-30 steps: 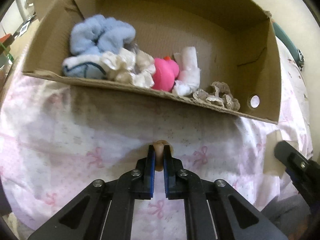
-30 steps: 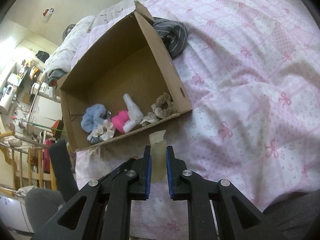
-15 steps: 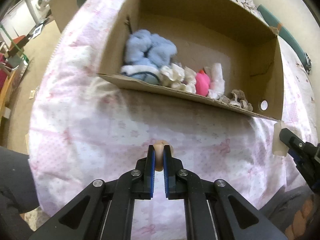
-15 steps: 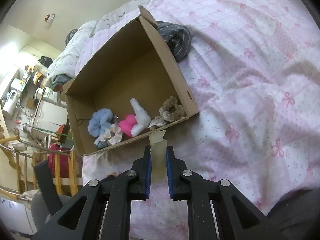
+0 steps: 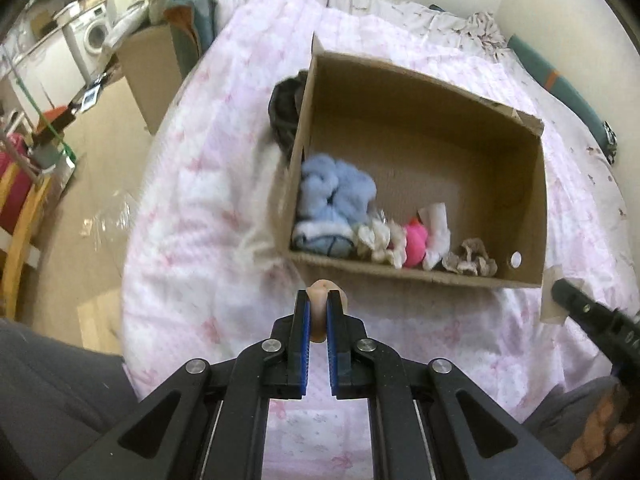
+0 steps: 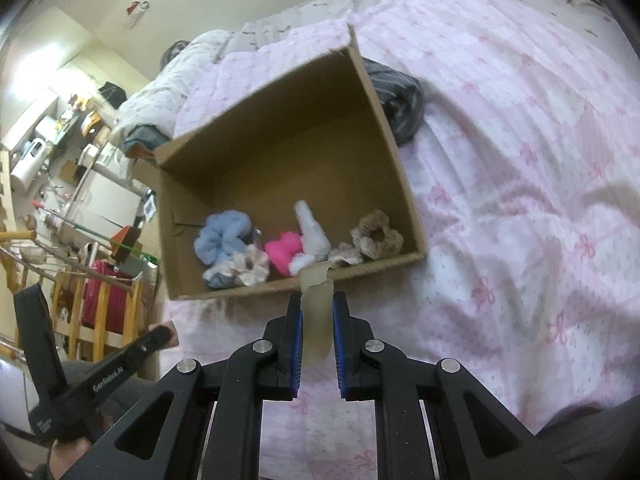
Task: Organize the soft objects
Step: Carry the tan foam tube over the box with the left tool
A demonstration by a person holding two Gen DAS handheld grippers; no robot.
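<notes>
An open cardboard box (image 5: 400, 274) (image 6: 394, 152) lies on a pink bow-print quilt (image 5: 192, 240) (image 6: 520, 208). Along its near wall sit a blue fluffy scrunchie (image 5: 336, 192) (image 6: 222, 236), a cream scrunchie (image 5: 376, 240), a pink soft toy (image 5: 414, 240) (image 6: 284, 250), a white soft piece (image 5: 436, 228) and a beige lace scrunchie (image 5: 472, 260) (image 6: 376, 236). My left gripper (image 5: 319, 300) hangs above the quilt in front of the box, shut on a small peach soft lump (image 5: 322, 290). My right gripper (image 6: 316, 300) is shut on a pale beige strip (image 6: 316, 320) just before the box's near wall.
A dark striped cloth (image 5: 284, 112) (image 6: 400, 100) lies against the box's far outer side. The bed's edge drops to the floor (image 5: 92, 184) on the left, with furniture and a washing machine beyond. Grey trouser legs (image 5: 52, 380) show at the bottom corners.
My left gripper has risen and drawn back, so the box looks smaller and the whole bed shows. The right gripper lifted slightly. Both grips are unchanged.
</notes>
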